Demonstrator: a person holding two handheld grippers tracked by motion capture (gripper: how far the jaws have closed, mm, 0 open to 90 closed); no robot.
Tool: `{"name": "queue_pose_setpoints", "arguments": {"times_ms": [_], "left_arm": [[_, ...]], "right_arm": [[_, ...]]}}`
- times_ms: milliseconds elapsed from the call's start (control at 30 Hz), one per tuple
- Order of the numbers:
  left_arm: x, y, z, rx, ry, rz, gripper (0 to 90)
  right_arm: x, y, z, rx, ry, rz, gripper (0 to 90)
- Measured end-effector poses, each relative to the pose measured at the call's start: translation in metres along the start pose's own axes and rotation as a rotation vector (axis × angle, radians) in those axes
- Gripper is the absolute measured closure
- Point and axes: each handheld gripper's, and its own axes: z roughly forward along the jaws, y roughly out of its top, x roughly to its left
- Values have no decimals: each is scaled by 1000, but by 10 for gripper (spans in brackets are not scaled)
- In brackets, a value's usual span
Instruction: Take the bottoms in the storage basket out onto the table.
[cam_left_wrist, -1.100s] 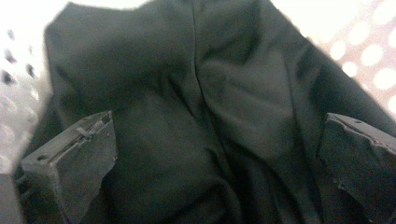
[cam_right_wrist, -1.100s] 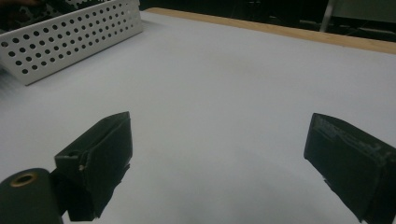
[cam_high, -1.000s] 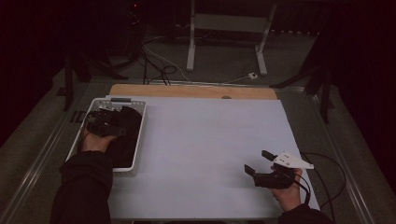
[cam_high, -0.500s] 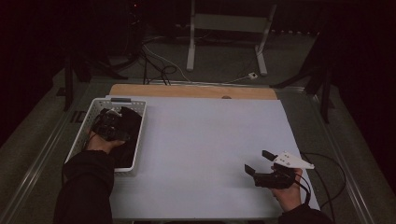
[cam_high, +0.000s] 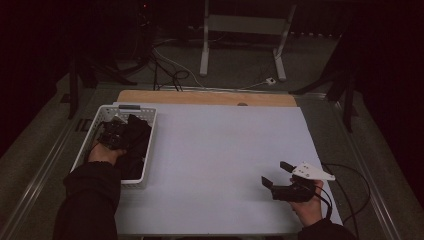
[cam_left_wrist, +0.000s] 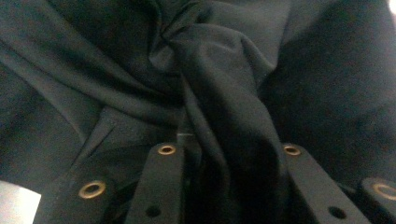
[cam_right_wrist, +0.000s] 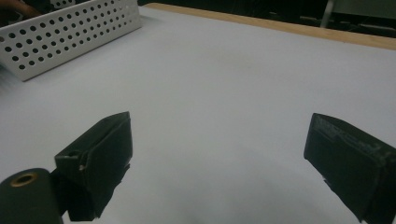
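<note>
Right gripper (cam_right_wrist: 219, 154): its two black jaws rise from the bottom edge and stand wide apart, nothing between them but bare white table surface (cam_right_wrist: 243, 84). Upper left: white perforated basket (cam_right_wrist: 70, 35), its long wall set at an angle on the table, well apart from the jaws. Wooden table edge (cam_right_wrist: 289, 28) runs along the far side.

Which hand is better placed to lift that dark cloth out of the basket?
Left: its tool is down in the white basket, jaws just closing on the dark cloth. The right tool sits open, far across the table.
</note>
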Motion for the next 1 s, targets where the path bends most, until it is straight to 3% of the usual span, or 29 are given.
{"name": "queue_pose_setpoints", "arguments": {"times_ms": [200, 333, 533, 700, 1000], "left_arm": [[1, -3, -25, -173, -128, -45, 769], [1, -7, -42, -269, -191, -57, 772], [-2, -10, -61, -363, -216, -42, 773], [-5, -11, -83, -487, -256, -42, 776], [-14, -9, -109, -583, -269, -14, 777]], "right_arm": [[0, 0, 0, 4, 0, 3, 80], [0, 0, 1, 7, 0, 1, 80], [0, 0, 1, 9, 1, 0, 80], [0, 0, 1, 9, 1, -1, 80], [0, 0, 1, 8, 2, 0, 80]]}}
